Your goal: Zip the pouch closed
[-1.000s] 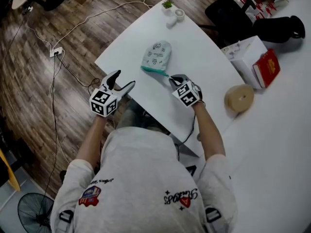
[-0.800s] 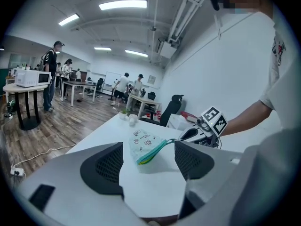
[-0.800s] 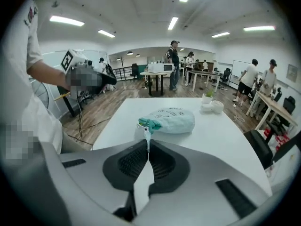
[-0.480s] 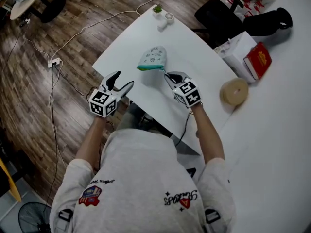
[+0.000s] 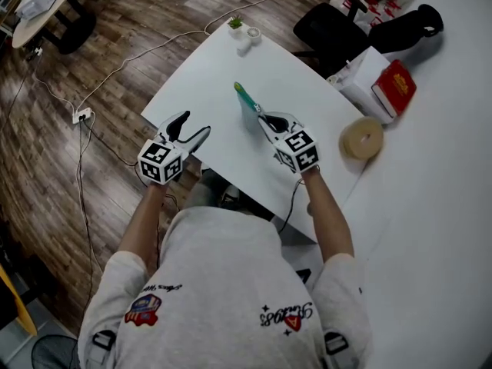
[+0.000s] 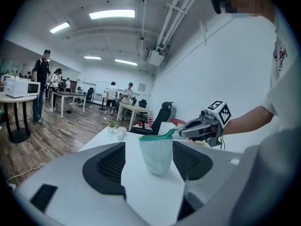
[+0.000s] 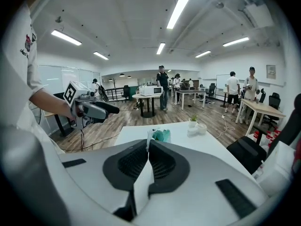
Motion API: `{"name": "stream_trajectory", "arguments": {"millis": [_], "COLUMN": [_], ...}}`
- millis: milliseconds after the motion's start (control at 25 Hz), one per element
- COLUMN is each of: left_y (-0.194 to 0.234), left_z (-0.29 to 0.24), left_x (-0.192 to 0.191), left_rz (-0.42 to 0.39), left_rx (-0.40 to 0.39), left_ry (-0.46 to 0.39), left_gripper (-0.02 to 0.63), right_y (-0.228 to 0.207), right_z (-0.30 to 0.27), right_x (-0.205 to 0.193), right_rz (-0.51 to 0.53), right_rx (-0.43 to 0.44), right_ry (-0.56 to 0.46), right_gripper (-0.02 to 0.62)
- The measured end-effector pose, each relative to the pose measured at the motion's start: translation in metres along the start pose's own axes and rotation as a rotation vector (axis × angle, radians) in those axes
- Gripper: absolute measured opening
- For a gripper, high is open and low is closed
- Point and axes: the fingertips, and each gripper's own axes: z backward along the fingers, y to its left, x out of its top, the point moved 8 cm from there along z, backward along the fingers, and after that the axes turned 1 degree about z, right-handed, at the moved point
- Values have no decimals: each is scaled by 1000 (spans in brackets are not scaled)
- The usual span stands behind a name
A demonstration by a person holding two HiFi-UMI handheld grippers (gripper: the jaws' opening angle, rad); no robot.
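Teal-topped pouch (image 5: 246, 108) now hangs clear of the tabletop (image 5: 200, 75), lifted by its zip end in the clamped right claw (image 5: 266, 120). Well apart, the left claw (image 5: 194, 127) has nothing between its wide jaws, which have just been narrowing. It probably needs to steady the pouch next. One pouch, two claws.
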Motion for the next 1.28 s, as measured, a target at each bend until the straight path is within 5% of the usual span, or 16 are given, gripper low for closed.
{"name": "stream_trajectory", "arguments": {"millis": [440,840,1040,1280], "left_y": [-38,-48,-55,-67], "left_z": [-25,-41,-50,-63], "left_x": [11,25,35,39], "left_rz": [42,116,195,292], "left_rx": [-178,-262,-390,-525], "left_ry": [6,-6,-6,-15], "left_gripper": [313,311,238,238], "right_y": [4,10,12,23], "right_z": [56,79,84,89], "right_x": [-3,-1,7,11], "right_rz": [-7,-1,14,37], "right_rx": [-59,-67,-55,-50], "right_ry": [-34,-64,-71,-58], "right_gripper": [12,12,12,12]}}
